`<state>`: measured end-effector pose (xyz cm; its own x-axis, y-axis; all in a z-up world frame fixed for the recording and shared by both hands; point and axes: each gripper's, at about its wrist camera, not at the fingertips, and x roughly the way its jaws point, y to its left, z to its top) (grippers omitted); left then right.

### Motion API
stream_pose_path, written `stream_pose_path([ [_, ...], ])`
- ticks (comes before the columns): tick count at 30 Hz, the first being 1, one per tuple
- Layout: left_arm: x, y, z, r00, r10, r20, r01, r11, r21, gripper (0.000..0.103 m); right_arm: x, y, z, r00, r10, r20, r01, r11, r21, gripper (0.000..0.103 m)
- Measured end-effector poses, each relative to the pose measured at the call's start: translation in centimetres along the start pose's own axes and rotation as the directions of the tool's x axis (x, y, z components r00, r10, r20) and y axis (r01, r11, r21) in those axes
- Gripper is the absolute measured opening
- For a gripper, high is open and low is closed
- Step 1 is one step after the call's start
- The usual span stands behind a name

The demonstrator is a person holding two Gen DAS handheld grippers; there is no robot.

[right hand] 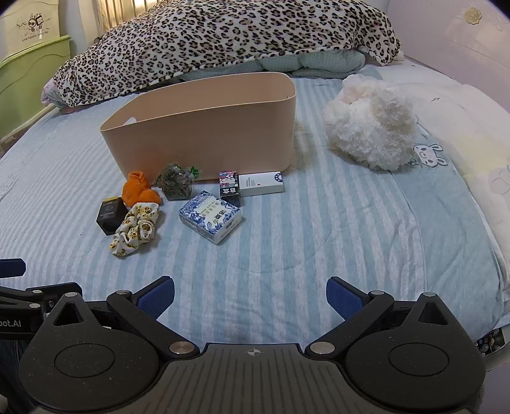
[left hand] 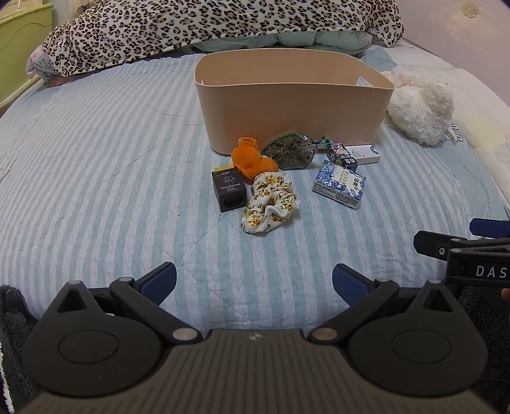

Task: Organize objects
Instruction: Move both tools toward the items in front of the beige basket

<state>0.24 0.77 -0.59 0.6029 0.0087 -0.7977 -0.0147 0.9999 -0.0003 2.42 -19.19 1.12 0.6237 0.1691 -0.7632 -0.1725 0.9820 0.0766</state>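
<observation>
A beige bin (left hand: 293, 111) (right hand: 204, 133) stands on the striped bed. In front of it lie an orange sock (left hand: 251, 159) (right hand: 138, 189), a clear bag of dried herbs (left hand: 290, 149) (right hand: 175, 181), a black box (left hand: 228, 189) (right hand: 110, 215), a floral scrunchie (left hand: 271, 203) (right hand: 137, 229), a blue-and-white box (left hand: 339, 184) (right hand: 210, 219), a small cartoon box (left hand: 341, 156) (right hand: 229, 186) and a white box (left hand: 363, 153) (right hand: 261, 183). My left gripper (left hand: 254, 283) is open and empty, well short of the objects. My right gripper (right hand: 250, 297) is open and empty, also short of them.
A white fluffy plush (left hand: 417, 108) (right hand: 373, 124) lies right of the bin. A leopard-print blanket (left hand: 207, 28) (right hand: 223, 41) is heaped behind it. A green cabinet (right hand: 25, 79) stands at the left. The right gripper's fingers (left hand: 446, 245) show at the left view's right edge.
</observation>
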Motion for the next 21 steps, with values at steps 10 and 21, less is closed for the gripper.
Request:
stream_pose_path([
  [10, 0.03, 0.01, 0.0, 1.0, 0.002, 0.001, -0.002, 1.0, 0.0, 0.103, 0.24, -0.06, 0.07, 1.0, -0.002, -0.005, 0.002, 1.0, 0.002, 0.103],
  [21, 0.42, 0.55, 0.43, 1.0, -0.004, -0.009, 0.004, 1.0, 0.004, 0.103, 0.36, 0.1, 0.03, 1.0, 0.011, -0.004, -0.011, 1.0, -0.009, 0.101],
])
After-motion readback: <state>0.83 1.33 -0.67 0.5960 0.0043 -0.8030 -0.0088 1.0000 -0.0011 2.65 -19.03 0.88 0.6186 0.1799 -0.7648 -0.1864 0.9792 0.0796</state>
